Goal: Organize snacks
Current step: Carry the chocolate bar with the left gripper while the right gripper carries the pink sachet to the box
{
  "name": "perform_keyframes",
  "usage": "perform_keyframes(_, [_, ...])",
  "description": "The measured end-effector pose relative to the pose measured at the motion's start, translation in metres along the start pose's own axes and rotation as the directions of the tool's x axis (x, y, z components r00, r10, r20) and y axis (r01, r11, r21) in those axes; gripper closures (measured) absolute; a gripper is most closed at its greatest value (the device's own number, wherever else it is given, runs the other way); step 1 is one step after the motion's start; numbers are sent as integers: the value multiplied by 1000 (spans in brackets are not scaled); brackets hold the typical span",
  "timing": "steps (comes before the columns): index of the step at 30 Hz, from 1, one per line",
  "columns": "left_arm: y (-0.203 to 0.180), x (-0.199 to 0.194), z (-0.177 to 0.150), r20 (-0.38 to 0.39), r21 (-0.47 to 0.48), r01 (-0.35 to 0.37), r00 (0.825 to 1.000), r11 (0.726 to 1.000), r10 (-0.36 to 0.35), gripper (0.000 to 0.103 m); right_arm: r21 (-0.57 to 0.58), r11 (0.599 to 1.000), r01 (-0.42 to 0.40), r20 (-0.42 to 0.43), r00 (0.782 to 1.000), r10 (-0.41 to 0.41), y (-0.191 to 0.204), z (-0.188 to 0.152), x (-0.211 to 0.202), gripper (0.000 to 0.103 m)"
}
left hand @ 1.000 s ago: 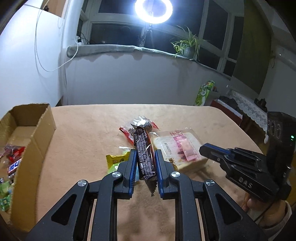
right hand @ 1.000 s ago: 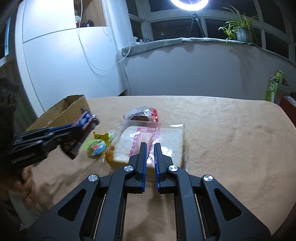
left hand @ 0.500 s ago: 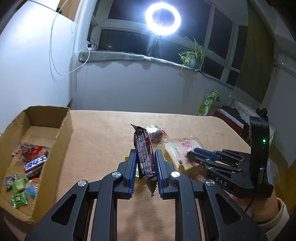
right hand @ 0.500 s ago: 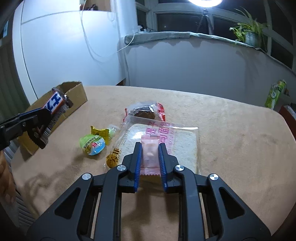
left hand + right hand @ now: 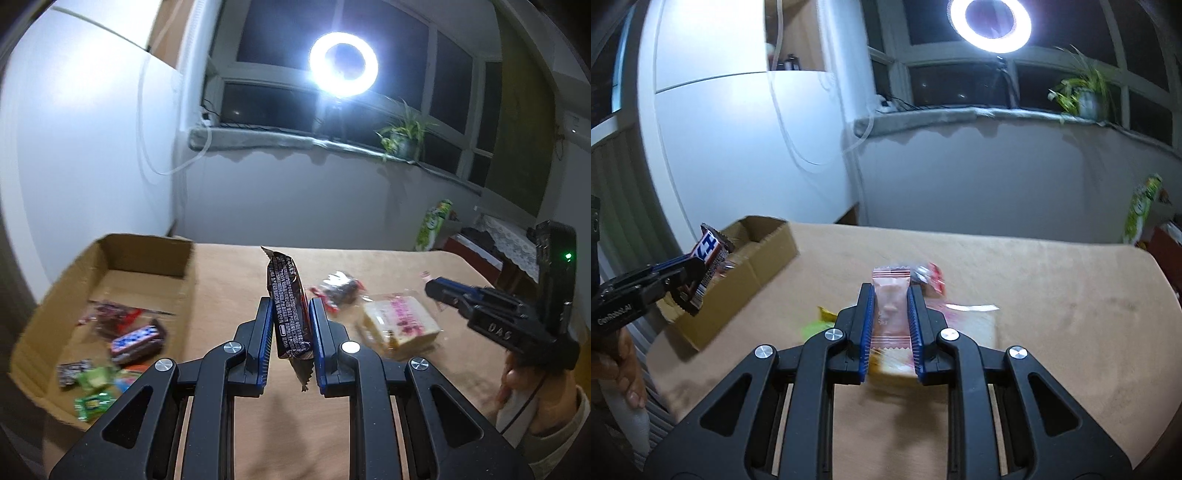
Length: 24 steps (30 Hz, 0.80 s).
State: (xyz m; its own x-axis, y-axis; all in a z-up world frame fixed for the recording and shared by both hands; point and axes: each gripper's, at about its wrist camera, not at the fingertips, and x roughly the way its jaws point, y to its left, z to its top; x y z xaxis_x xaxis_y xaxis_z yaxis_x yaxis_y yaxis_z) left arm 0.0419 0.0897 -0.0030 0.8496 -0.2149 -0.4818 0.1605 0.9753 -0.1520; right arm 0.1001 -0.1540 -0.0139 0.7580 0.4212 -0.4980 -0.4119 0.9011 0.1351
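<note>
Left wrist view shows the left gripper [image 5: 290, 315] pinching a dark chocolate bar [image 5: 289, 314], upright between its blue pads; the bar's lower crimped end hangs below the jaws, and the print on its wrapper is too small to read. To the left sits an open cardboard box [image 5: 110, 254] on the tan table [image 5: 236, 266], its snacks smeared by motion blur. Further right lie a bagged bread slice [image 5: 400, 326] and a small clear packet [image 5: 338, 290] beyond it, both soft-edged.

In the right wrist view the right gripper [image 5: 891, 314] grips a pink sachet [image 5: 890, 299] lifted off the table; its jaws have just been opening a little, yet the pads press the sachet's sides. The sachet and jaws hide most of the bread below. A yellow and green wrapper [image 5: 820, 321] peeks out, mostly covered by the gripper's frame.
</note>
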Motion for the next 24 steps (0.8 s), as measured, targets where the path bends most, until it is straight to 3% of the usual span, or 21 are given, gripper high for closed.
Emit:
perform_keyframes(8, [57, -30, -4, 40, -62, -115, 992, 991, 118, 85, -87, 991, -105, 0, 994, 105, 70, 19, 25, 84])
perform_keyframes(15, [109, -47, -15, 33, -135, -195, 979, 972, 201, 85, -174, 959, -222, -32, 975, 220, 145, 28, 52, 84])
perform_keyframes(24, [134, -46, -26, -2, -171, -217, 976, 961, 220, 85, -259, 905, -338, -77, 941, 330, 224, 37, 86, 84])
